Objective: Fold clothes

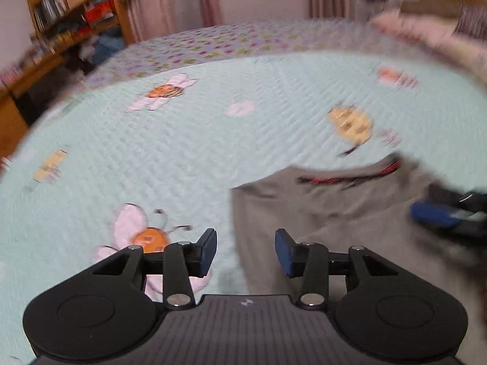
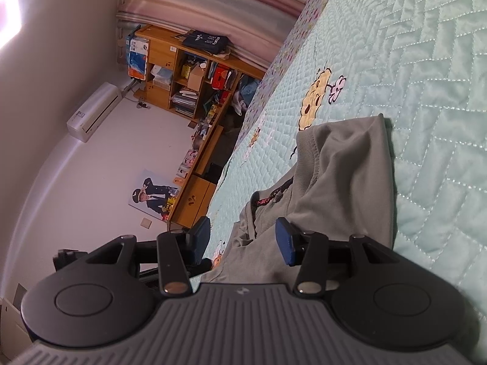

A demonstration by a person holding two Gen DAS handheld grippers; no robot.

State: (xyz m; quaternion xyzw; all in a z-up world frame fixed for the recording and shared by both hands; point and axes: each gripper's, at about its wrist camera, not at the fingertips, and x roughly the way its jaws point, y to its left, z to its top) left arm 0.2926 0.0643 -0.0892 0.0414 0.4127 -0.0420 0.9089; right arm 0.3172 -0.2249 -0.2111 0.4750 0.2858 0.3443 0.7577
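A grey shirt point(image 1: 319, 213) with a red-and-black neck label lies on the mint quilted bedspread point(image 1: 182, 152), partly folded over itself. My left gripper point(image 1: 246, 251) hovers open at the shirt's left edge, with nothing between its blue pads. At the right edge of the left wrist view the other gripper's blue fingertips point(image 1: 432, 214) show, blurred. In the right wrist view, which is rolled sideways, the grey shirt point(image 2: 341, 176) shows its ribbed collar and a folded-over sleeve. My right gripper point(image 2: 242, 240) is open just above the cloth and holds nothing.
The bedspread point(image 2: 426, 91) has flower and bee prints and a floral border. A wooden bookshelf point(image 2: 188, 76) and desk stand beyond the bed's left side, with curtains point(image 1: 182, 0) behind. Pink bedding point(image 1: 426, 33) is piled at the far right.
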